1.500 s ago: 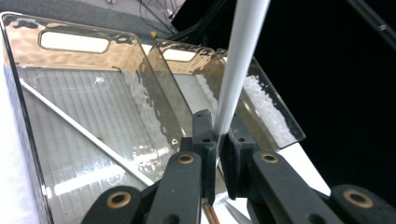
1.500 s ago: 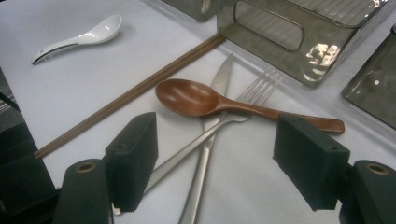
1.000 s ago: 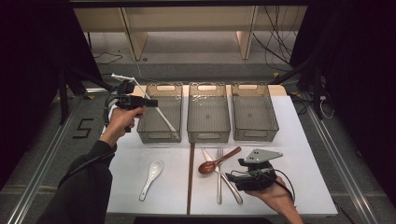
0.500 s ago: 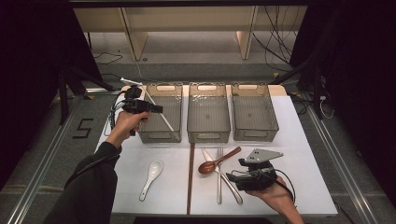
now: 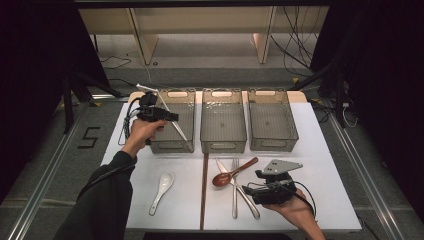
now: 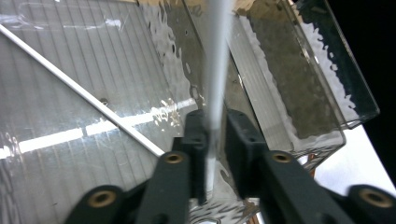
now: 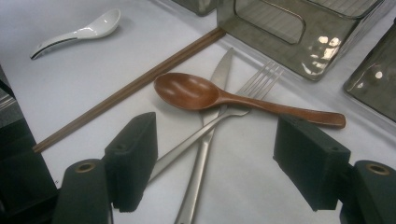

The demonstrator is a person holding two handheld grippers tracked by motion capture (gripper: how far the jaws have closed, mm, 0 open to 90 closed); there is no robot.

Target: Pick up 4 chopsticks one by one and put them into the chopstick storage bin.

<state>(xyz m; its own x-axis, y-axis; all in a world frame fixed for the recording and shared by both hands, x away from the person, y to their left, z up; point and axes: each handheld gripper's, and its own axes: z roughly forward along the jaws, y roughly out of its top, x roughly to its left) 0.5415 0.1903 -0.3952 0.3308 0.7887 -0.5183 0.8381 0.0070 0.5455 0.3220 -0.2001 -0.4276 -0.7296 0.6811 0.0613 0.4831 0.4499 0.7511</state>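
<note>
My left gripper (image 5: 169, 116) hovers over the left clear bin (image 5: 172, 146). A thin white chopstick (image 6: 215, 70) stands between its jaws (image 6: 215, 125). The jaws have just been opening, and a small gap shows between the stick and one pad. A second white chopstick (image 6: 79, 88) lies slanted in that bin, seen in the high view as a white stick (image 5: 172, 117) leaning over the rim. My right gripper (image 5: 251, 184) rests open near the table's front, its jaws (image 7: 217, 142) wide apart above a wooden spoon (image 7: 196, 93), a fork (image 7: 261, 77) and a knife (image 7: 222, 70).
Two more clear bins, middle (image 5: 223, 145) and right (image 5: 273, 146), stand in a row beside the left one. A pair of brown chopsticks (image 5: 204, 195) and a white ceramic spoon (image 5: 161, 190) lie on the white mat (image 5: 325, 165).
My left hand has moved away from me and lower over the left bin, and the white sticks now slant down into it. The right gripper has kept still.
</note>
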